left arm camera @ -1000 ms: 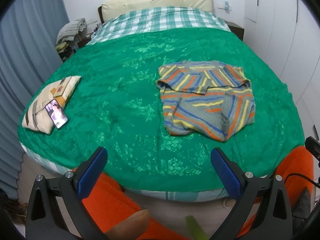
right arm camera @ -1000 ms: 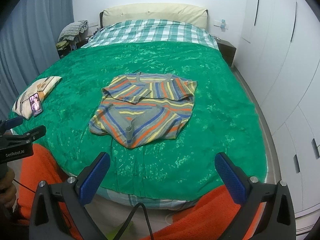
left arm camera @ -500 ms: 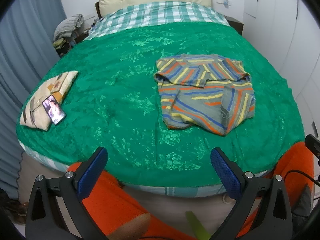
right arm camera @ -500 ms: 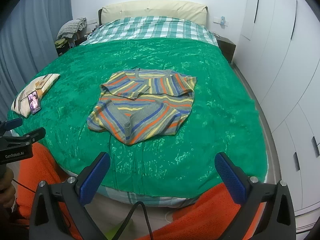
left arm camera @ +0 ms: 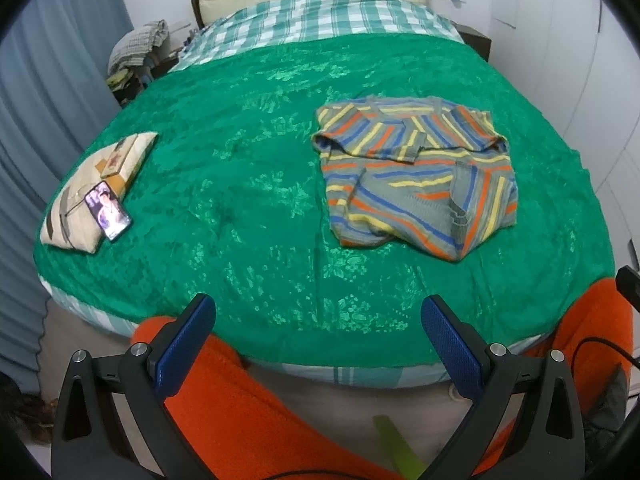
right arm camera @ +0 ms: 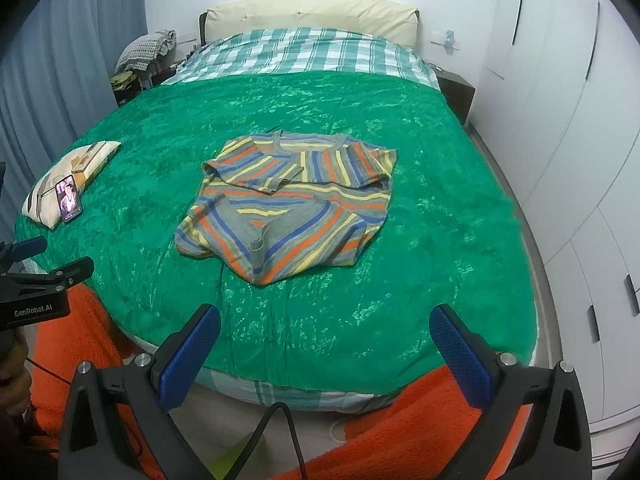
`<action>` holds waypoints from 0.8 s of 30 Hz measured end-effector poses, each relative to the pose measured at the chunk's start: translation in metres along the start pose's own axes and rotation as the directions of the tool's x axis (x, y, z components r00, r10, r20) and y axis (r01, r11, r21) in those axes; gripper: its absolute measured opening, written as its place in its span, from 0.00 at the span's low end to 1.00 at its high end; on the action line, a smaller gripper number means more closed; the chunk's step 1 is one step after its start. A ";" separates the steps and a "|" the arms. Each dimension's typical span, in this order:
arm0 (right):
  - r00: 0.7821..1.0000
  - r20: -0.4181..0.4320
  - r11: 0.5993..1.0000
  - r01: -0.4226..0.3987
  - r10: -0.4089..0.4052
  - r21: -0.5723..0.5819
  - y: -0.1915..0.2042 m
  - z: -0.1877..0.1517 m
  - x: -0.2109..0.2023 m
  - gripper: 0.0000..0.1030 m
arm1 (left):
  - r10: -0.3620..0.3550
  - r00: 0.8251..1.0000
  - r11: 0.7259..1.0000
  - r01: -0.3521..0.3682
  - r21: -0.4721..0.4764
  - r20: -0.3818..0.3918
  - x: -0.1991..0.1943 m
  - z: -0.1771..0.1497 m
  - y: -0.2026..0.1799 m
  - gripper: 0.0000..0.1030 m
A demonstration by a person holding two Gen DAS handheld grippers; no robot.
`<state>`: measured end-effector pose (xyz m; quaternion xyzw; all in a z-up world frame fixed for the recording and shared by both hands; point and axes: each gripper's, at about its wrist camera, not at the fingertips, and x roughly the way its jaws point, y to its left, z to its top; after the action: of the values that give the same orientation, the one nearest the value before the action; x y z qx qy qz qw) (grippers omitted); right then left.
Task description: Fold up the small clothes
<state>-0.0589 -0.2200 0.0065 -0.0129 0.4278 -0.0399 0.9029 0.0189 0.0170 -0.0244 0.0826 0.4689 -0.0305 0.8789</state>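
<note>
well ahead of both grippers' released jaws, the striped shirt (right arm camera: 292,204) lies half-folded.

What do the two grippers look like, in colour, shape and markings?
Both the left gripper and the right gripper have black angular frames with triangular cut-outs, silver bolts and blue textured fingers. In the right wrist view the left one's black body reads "GenRobot.AI", and a black cable loops below.

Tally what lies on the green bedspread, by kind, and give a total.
Striped shirt: 1
Cushion: 1
Phone: 1, resting on the cushion
Total: 3
</note>
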 end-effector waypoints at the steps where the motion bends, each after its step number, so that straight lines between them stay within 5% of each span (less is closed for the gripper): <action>1: 1.000 -0.001 1.000 0.000 0.000 0.000 0.000 0.000 0.000 1.00 | 0.001 1.000 1.000 -0.001 0.001 -0.001 0.001 0.000 -0.001 1.00; 24: 1.000 -0.012 1.000 -0.006 0.006 0.003 0.002 -0.002 0.005 1.00 | -0.016 1.000 1.000 0.016 -0.003 0.001 0.002 -0.002 -0.004 1.00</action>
<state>-0.0575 -0.2185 0.0013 -0.0102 0.4333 -0.0379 0.9004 0.0181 0.0135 -0.0272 0.0774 0.4692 -0.0368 0.8789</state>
